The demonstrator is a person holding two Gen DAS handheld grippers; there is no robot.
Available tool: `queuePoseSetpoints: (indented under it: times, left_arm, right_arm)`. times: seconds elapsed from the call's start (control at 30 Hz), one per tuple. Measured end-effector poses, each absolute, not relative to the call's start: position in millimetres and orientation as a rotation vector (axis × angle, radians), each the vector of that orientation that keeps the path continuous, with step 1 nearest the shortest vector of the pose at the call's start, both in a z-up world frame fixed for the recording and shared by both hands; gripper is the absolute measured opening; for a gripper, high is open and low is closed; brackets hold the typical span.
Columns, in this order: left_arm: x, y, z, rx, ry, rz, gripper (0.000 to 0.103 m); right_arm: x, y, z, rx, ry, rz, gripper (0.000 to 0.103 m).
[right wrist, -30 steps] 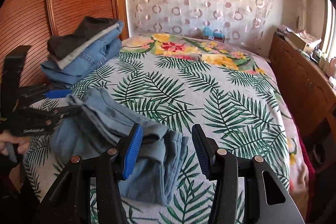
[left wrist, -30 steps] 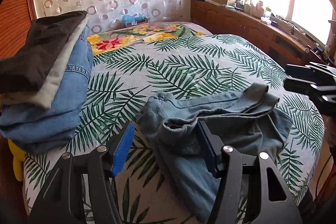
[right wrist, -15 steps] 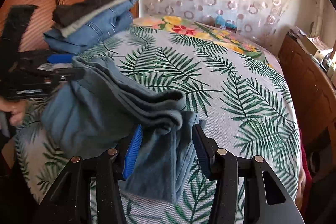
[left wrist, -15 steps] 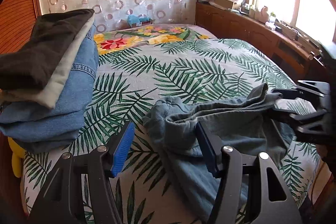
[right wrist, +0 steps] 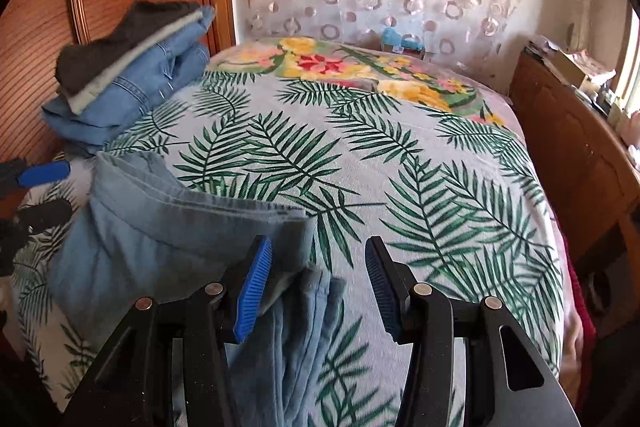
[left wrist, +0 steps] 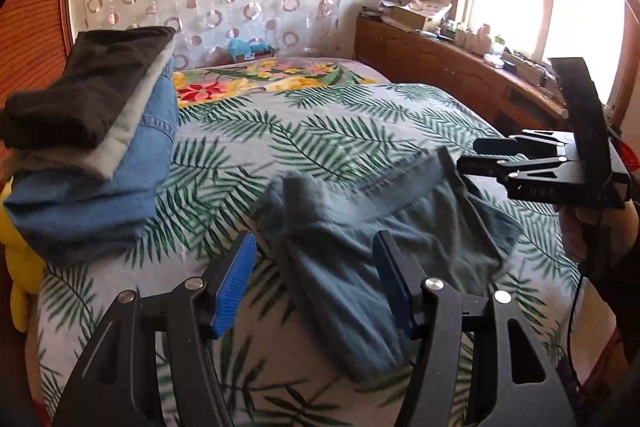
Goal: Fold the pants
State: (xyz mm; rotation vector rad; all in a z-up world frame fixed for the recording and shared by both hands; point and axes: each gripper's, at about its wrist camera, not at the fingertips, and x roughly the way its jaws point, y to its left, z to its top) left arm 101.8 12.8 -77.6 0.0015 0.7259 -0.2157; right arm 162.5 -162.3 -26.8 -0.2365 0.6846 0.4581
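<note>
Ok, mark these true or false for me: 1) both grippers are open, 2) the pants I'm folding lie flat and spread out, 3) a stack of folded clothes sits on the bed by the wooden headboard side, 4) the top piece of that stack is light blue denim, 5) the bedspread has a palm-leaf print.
1) True: the left gripper and right gripper both stand open, pads not pressing cloth.
2) False: the grey-blue pants lie bunched in a crumpled heap.
3) True: the stack of folded clothes sits there.
4) False: the top piece is dark, with denim below.
5) True: the bedspread shows green palm leaves.
</note>
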Motion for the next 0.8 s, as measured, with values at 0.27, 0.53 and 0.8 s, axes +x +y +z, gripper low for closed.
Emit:
queuePoseSetpoints:
  times: [0.27, 0.53, 0.8]
  left_arm:
    - [73.6, 4.1, -89.1, -0.009, 0.755, -0.266, 0.058]
    - [52.8, -0.5, -102.1, -0.022, 0.792, -0.311, 0.046]
    - [52.8, -5.4, -112.0, -0.028, 0.819, -0.308, 0.043]
  right_arm:
    - [115.5, -182.8, -36.5, -0.187, 0.694, 0.528, 0.051]
    - [93.0, -199.8, -49.8, -0.175, 0.715, 0.543, 0.051]
    - [87.9, -206.9, -56.3, -0.141, 0.733, 0.535, 0.050]
